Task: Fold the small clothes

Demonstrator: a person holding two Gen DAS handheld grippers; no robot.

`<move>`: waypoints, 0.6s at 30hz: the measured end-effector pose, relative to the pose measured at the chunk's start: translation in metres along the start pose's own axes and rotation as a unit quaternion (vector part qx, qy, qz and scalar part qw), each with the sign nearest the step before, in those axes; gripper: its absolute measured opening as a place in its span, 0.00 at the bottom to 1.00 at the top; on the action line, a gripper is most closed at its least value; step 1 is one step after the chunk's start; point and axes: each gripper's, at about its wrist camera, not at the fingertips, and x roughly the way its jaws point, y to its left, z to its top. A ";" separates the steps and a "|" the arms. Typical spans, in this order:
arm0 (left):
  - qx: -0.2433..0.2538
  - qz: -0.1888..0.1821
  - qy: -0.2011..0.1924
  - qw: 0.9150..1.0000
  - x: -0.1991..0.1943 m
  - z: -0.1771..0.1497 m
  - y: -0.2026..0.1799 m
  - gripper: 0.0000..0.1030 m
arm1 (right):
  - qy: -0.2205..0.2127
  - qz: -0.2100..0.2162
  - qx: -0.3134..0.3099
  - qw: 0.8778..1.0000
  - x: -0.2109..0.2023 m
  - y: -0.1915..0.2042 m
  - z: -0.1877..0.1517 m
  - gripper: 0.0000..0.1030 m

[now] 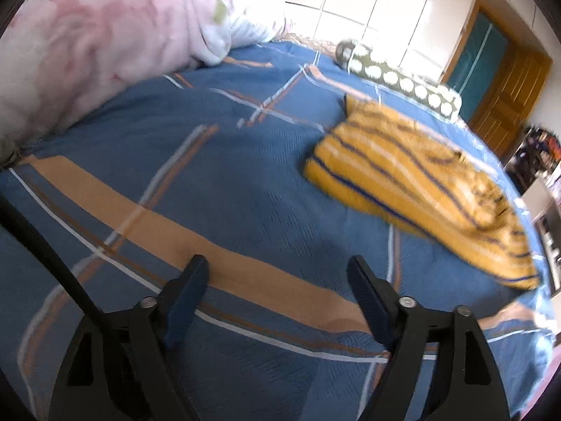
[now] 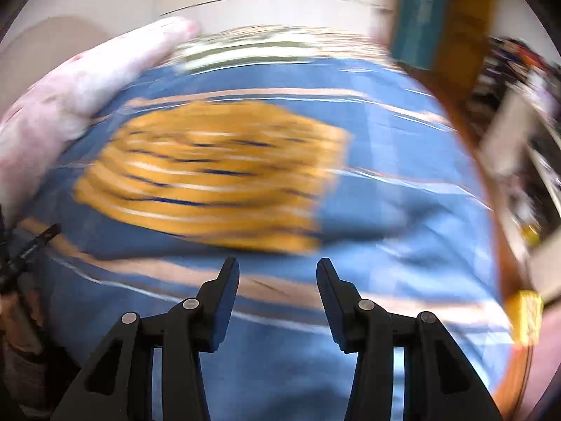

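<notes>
Yellow striped garment lies folded on the blue plaid bedspread, both claws free of it.

Left claw stands wide and empty over bare bedding, the garment well apart on its right; right claw, partly open and empty, hangs near its edge in a blurred view. The fold looks done; next probably comes a fresh piece.
</notes>
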 end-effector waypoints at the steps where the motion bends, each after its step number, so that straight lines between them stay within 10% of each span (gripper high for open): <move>1: 0.018 0.020 -0.011 1.000 0.003 -0.004 -0.005 0.82 | -0.006 0.004 0.026 1.000 -0.005 -0.018 -0.011 0.51; 9: 0.062 0.058 -0.010 0.996 0.013 -0.010 -0.017 0.86 | -0.040 0.074 0.175 0.981 -0.001 -0.081 -0.090 0.52; 18: 0.072 0.072 0.002 0.995 0.019 -0.007 -0.020 0.90 | -0.060 0.128 0.182 0.973 -0.018 -0.058 -0.117 0.52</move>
